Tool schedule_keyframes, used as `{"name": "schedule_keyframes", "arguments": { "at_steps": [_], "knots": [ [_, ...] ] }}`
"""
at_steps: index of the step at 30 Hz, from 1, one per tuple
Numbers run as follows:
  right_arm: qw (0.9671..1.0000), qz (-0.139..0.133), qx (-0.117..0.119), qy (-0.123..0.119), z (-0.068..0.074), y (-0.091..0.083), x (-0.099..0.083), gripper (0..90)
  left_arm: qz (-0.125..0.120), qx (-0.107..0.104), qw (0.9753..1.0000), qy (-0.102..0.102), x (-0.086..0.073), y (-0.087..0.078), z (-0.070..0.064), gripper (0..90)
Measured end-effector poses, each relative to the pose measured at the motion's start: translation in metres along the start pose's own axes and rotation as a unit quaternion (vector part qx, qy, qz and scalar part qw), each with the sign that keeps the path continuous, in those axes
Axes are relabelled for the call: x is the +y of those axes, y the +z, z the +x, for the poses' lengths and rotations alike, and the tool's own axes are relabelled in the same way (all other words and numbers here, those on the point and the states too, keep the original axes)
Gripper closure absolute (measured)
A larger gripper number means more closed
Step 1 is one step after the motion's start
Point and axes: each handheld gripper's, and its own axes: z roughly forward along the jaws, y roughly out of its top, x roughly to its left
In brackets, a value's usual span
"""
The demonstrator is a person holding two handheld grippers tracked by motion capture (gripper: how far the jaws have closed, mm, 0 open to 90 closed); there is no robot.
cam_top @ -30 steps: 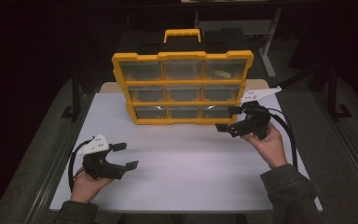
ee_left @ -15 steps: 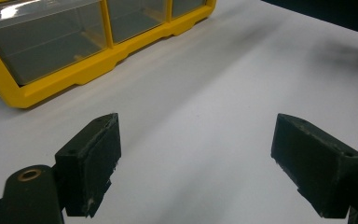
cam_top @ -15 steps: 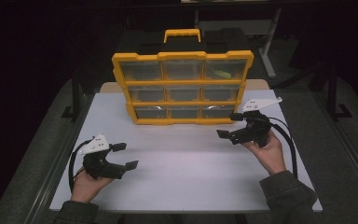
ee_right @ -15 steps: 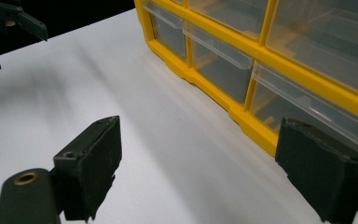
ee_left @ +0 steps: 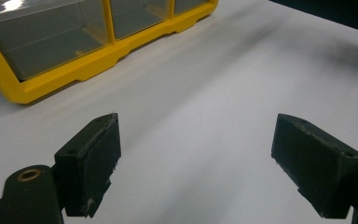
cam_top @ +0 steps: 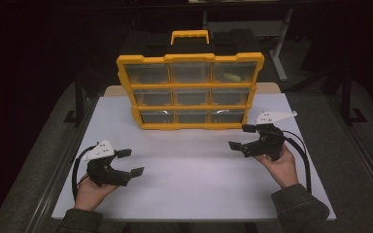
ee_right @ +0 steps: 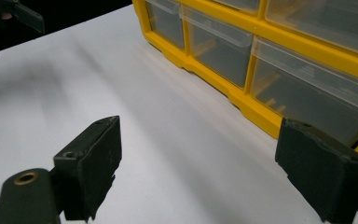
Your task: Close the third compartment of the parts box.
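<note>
Yellow drawer organizer (cam_top: 190, 92) upright at table (cam_top: 194, 184) far edge; rigid plastic, likely bulky, clear drawers slick, best taken by top handle (cam_top: 190, 36). Right gripper (cam_top: 245, 136) near its lower right corner, fingers spread, empty. Left gripper (cam_top: 130, 162) well apart, fingers spread, empty.

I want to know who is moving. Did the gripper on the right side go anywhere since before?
Yes. The right gripper has pulled back from the yellow drawer organizer, toward the person and down the white table.
</note>
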Motion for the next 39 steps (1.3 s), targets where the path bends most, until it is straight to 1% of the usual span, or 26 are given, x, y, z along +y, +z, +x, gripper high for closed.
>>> {"name": "schedule_keyframes", "arguments": {
  "at_steps": [3,6,8,10,11,12,18,23,24,25,27,29,32,33,35,37,39],
  "knots": [
    [1.0000,0.000,-0.006,-0.001,0.000,-0.002,-0.007,13.5,0.002,0.001,1.0000,-0.001,-0.001,0.000,0.000,15.5],
    [0.9999,0.005,-0.010,0.004,0.000,-0.003,-0.013,13.5,0.002,0.001,1.0000,0.000,-0.001,0.001,0.001,15.5],
    [0.9999,0.003,-0.013,0.003,0.000,-0.005,-0.017,13.5,0.004,0.001,1.0000,0.003,-0.002,0.001,0.001,15.5],
    [0.9998,0.005,-0.016,0.004,0.000,-0.006,-0.021,13.5,0.003,0.002,1.0000,-0.004,-0.003,0.002,0.001,15.5],
    [0.9998,0.005,-0.018,0.003,0.000,-0.007,-0.022,13.5,0.003,0.002,1.0000,-0.001,-0.003,0.002,0.002,15.5],
    [0.9998,0.005,-0.019,0.004,0.000,-0.007,-0.024,13.5,0.002,0.002,1.0000,-0.002,-0.004,0.002,0.003,15.5],
    [0.9997,0.005,-0.018,0.014,-0.003,-0.010,-0.033,13.5,0.007,0.005,1.0000,0.001,-0.005,0.003,0.002,15.5],
    [0.9997,0.000,-0.023,0.011,-0.004,-0.012,-0.040,13.5,0.008,0.007,0.9999,-0.001,-0.008,0.005,0.003,15.6],
    [0.9997,0.000,-0.023,0.013,-0.004,-0.012,-0.041,13.5,0.009,0.007,0.9999,-0.001,-0.008,0.005,0.004,15.6],
    [0.9996,0.000,-0.024,0.014,-0.004,-0.013,-0.043,13.5,0.010,0.007,0.9999,0.002,-0.009,0.004,0.005,15.6],
    [0.9996,0.003,-0.024,0.016,-0.005,-0.013,-0.045,13.5,0.009,0.007,0.9999,-0.004,-0.010,0.005,0.004,15.6],
    [0.9995,-0.003,-0.025,0.020,-0.006,-0.014,-0.049,13.5,0.012,0.007,0.9999,0.000,-0.011,0.005,0.005,15.9],
    [0.9993,-0.002,-0.027,0.027,-0.007,-0.015,-0.054,13.5,0.014,0.005,0.9999,-0.003,-0.011,0.007,0.004,15.8],
    [0.9992,-0.003,-0.027,0.029,-0.007,-0.016,-0.056,13.5,0.017,0.005,0.9998,0.001,-0.011,0.007,0.004,15.9],
    [0.9992,-0.001,-0.027,0.031,-0.007,-0.017,-0.057,13.5,0.014,0.004,0.9999,-0.005,-0.012,0.008,0.004,15.8],
    [0.9992,-0.005,-0.027,0.030,-0.007,-0.017,-0.057,13.5,0.017,0.004,0.9998,-0.002,-0.013,0.008,0.005,15.8],
    [0.9992,-0.009,-0.027,0.026,-0.007,-0.017,-0.057,13.5,0.014,0.004,0.9999,-0.007,-0.014,0.008,0.004,15.8]
  ]
}}
